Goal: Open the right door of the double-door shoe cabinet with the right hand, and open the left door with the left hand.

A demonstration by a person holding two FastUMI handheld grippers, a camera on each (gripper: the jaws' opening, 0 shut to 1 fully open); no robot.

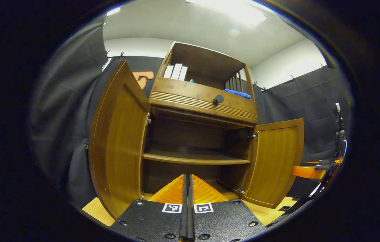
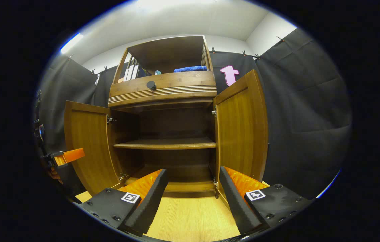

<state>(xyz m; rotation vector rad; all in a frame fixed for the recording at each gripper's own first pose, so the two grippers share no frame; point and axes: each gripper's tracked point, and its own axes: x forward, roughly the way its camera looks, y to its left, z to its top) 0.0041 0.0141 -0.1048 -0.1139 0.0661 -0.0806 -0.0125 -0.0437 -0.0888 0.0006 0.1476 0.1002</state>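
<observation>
The wooden shoe cabinet stands with both lower doors swung wide. Its left door and right door show their inner faces. Inside, a bare shelf crosses the dark compartment. My left gripper is shut with nothing between its orange fingers, a short way in front of the cabinet's middle. My right gripper is open, its fingers apart and holding nothing, low in front of the cabinet beside the right door. The other gripper's orange finger pokes in at each view's edge.
A drawer with a black knob sits above the doors. The open top shelf holds white books and a blue cloth. Light wooden floor lies before the cabinet; black cloth walls close both sides.
</observation>
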